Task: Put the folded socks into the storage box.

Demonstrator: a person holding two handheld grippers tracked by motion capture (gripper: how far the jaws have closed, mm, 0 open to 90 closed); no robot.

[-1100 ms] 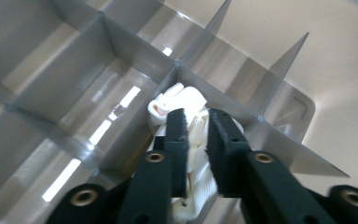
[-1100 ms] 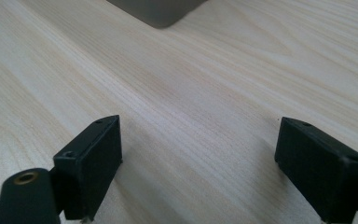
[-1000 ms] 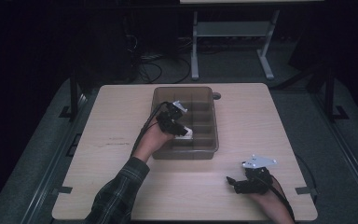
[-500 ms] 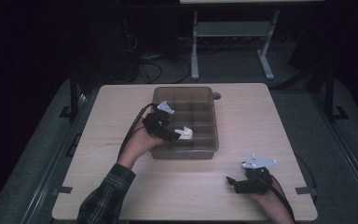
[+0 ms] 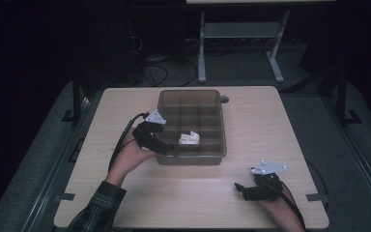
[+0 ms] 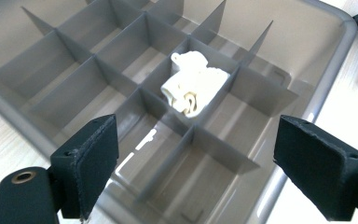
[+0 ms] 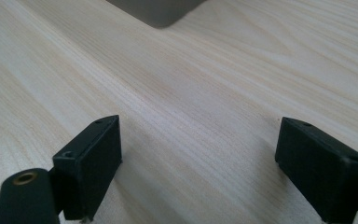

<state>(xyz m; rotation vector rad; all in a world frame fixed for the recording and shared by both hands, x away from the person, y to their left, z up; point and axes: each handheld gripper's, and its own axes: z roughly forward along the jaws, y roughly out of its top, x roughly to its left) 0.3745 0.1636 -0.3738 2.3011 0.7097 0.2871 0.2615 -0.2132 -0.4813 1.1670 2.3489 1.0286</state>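
Note:
A small white part (image 5: 190, 138) lies in a middle compartment of the grey divided tray (image 5: 160, 107) at the table's centre. In the left gripper view that white part (image 6: 193, 87) rests alone in its cell of the tray (image 6: 328, 28). My left gripper (image 5: 166, 149) hovers at the tray's near-left corner, and its jaws have just been opening. They now stand wide with nothing between them (image 6: 205, 154). My right gripper (image 5: 240, 188) rests low near the table's front right, open over bare wood (image 7: 200, 158).
The wooden table (image 5: 193, 198) has free room in front of the tray and on both sides. A corner of the tray (image 7: 156, 11) shows ahead of the right gripper. A small round hole (image 5: 224, 99) sits beside the tray's far right corner. Dark floor and a stand lie beyond.
The left gripper has drawn back to the left out of the tray and opened its jaws, leaving the white part in its compartment. The right gripper has stayed put.

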